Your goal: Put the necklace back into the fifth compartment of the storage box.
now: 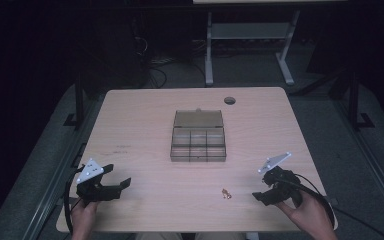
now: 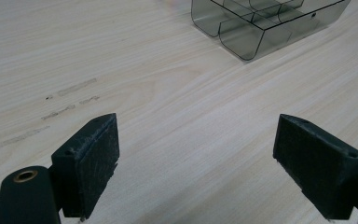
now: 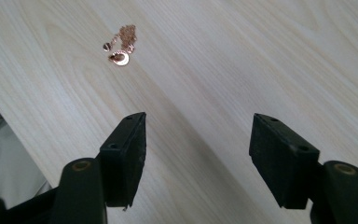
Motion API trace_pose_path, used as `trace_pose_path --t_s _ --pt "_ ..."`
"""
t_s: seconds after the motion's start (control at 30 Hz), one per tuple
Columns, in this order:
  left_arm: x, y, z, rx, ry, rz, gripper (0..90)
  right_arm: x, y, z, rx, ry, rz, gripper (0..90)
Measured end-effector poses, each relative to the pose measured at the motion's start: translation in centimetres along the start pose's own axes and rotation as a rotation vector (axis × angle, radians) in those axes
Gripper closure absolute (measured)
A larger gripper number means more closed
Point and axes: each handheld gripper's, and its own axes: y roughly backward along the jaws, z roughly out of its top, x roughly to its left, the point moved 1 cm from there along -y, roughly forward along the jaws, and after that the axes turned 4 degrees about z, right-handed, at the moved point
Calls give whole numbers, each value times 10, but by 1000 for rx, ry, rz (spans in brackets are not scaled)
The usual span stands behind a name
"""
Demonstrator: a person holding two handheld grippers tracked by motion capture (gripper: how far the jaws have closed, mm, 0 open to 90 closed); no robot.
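Observation:
A small rose-gold chain with round charms (image 1: 225, 194) lies bunched on the wooden table (image 1: 145, 115) near its front edge; in the right gripper view the chain (image 3: 120, 44) sits ahead and to the left of the jaws. My right gripper (image 1: 266, 189) hovers just right of it, jaws open and empty, as its own view (image 3: 198, 149) confirms. A smoky clear compartment box (image 1: 198, 136) with its lid raised stands at the table's middle. My left gripper (image 1: 119, 176) rests at the front left, open and empty (image 2: 196, 168), with the box (image 2: 265, 23) ahead of it to the right.
A round cable hole (image 1: 229, 100) is at the table's far edge. Faint scuff marks (image 2: 56, 105) streak the wood ahead of the left gripper. The table's front edge (image 3: 14, 121) runs close beside the right gripper's left jaw. A white desk frame (image 1: 250, 45) stands behind the table.

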Motion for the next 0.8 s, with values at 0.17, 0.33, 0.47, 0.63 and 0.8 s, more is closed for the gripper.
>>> trace_pose_path --t_s 0.17,0.33,0.47,0.63,0.8 --pt "0 0 0 -1 3 -2 141 2 0 8 14 3 13 410" --pt "0 0 0 -4 4 -1 141 6 -3 18 29 17 22 451" --pt "0 1 0 -5 0 -3 141 8 -7 26 50 37 27 487" --pt "1 1 0 -2 0 0 141 11 -11 34 62 44 35 520" --pt "1 1 0 -3 0 0 141 14 -15 42 70 52 42 553"
